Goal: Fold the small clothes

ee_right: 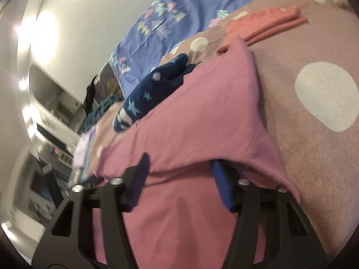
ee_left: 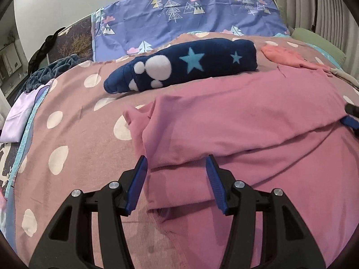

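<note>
A pink garment (ee_left: 246, 130) lies spread on the dotted bedspread (ee_left: 74, 134), with a fold across its near part. My left gripper (ee_left: 177, 163) is open, its blue pads either side of the folded near edge at the garment's left. My right gripper (ee_right: 179, 163) is open too, astride the garment's (ee_right: 190, 116) folded edge, which drapes over the tip of the right finger. The right gripper's tip (ee_left: 351, 114) shows at the right edge of the left wrist view.
A rolled navy fleece with stars (ee_left: 186, 65) lies just beyond the pink garment. A folded coral piece (ee_left: 289, 56) lies at the back right. A blue tree-print pillow (ee_left: 186, 15) stands behind. Lilac clothing (ee_left: 18, 116) and a dark blanket (ee_left: 44, 71) lie at the left.
</note>
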`<action>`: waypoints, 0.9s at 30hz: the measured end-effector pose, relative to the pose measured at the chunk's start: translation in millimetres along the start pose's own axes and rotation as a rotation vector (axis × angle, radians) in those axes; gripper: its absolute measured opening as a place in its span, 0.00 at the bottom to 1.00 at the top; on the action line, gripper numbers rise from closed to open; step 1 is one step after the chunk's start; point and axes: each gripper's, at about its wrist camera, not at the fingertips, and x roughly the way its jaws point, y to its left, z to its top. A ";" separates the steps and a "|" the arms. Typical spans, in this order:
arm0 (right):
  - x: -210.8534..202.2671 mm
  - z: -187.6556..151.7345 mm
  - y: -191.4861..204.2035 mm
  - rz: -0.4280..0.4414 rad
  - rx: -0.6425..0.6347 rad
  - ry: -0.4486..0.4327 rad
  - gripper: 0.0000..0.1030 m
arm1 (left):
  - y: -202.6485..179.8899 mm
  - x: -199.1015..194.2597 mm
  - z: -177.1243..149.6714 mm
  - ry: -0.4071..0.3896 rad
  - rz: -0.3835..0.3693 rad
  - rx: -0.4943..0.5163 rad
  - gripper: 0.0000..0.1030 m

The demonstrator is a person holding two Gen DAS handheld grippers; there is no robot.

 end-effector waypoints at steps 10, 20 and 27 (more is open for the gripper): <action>-29.0 14.9 -23.8 -0.019 0.119 -0.006 0.02 | 2.2 1.2 -11.6 0.018 0.011 -0.005 0.55; -23.3 10.0 -24.5 -0.116 0.072 0.097 0.15 | 11.1 -6.0 -13.3 -0.003 -0.153 -0.118 0.53; -25.4 -11.4 57.5 -0.144 -0.207 0.207 0.28 | 25.3 -15.6 -6.2 -0.035 -0.159 -0.266 0.40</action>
